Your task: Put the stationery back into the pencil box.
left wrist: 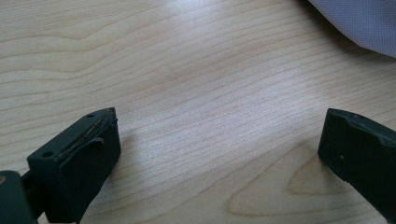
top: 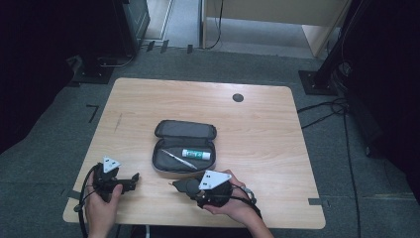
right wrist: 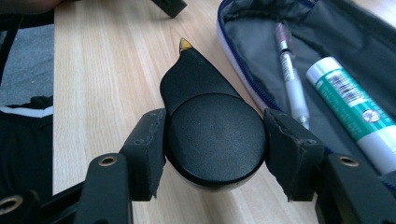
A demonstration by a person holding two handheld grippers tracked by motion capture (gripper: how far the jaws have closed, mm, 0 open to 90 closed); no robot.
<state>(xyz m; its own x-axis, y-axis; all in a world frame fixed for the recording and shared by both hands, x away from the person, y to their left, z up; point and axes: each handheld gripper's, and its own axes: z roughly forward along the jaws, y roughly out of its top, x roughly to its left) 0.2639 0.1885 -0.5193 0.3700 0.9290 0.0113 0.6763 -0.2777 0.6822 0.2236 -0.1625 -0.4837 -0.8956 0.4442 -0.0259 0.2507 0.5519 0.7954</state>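
Correction tape [right wrist: 212, 126] in right gripper [right wrist: 215, 140], tip pointing away

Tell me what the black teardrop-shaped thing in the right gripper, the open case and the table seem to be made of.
Black teardrop-shaped thing: probably matte plastic, smooth with soft sheen.
Case: looks like fabric, with a woven grey lining and zipper edge.
Table: light wood or wood-look laminate, grain lines visible.

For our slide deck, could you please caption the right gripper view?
Right gripper clamps a black teardrop-shaped tool beside the open pencil case.
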